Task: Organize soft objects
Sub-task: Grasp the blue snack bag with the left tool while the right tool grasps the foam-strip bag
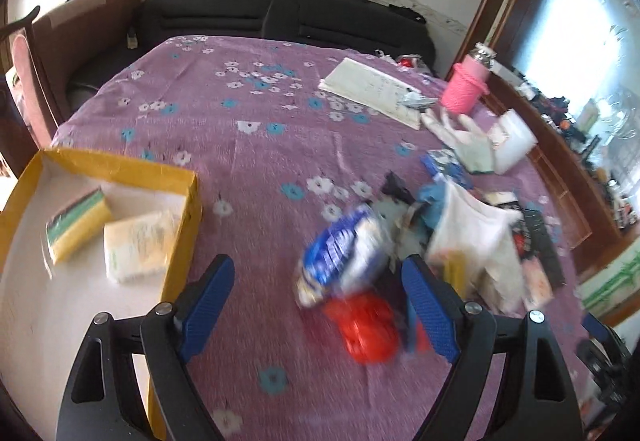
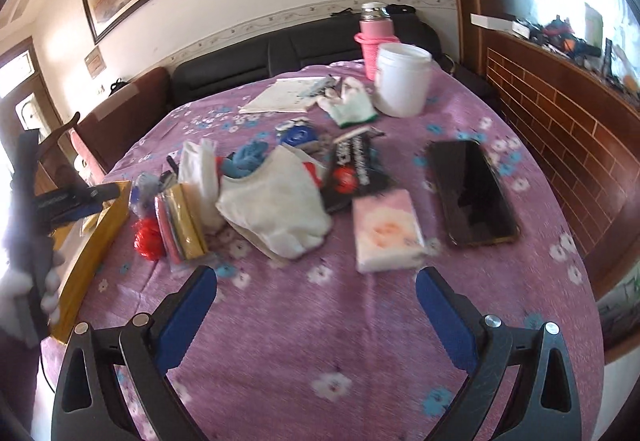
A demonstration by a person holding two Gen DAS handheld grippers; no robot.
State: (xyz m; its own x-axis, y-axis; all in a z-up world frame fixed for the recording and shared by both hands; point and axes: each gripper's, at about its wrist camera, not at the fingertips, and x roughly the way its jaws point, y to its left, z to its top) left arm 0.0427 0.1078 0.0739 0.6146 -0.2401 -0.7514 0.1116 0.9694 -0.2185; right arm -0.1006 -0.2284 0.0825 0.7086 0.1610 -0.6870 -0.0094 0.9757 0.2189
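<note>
A yellow box (image 1: 182, 225) at the left holds a sponge (image 1: 78, 227) and a tissue pack (image 1: 138, 245). My left gripper (image 1: 318, 289) is open and empty beside the box, just short of a blue-white packet (image 1: 344, 253) and a red bag (image 1: 366, 329). My right gripper (image 2: 316, 301) is open and empty, just short of a pink tissue pack (image 2: 388, 233). A white cloth (image 2: 276, 205), a blue cloth (image 2: 246, 159), a red bag (image 2: 146, 237) and a white glove (image 2: 352, 103) lie in the pile ahead.
A black phone (image 2: 472, 193) lies right of the pink pack. A white tub (image 2: 402, 79), a pink bottle (image 2: 376, 41) and papers (image 2: 280, 97) stand at the far side. The purple floral tablecloth (image 2: 320, 341) covers the table. A sofa (image 1: 260, 13) is behind.
</note>
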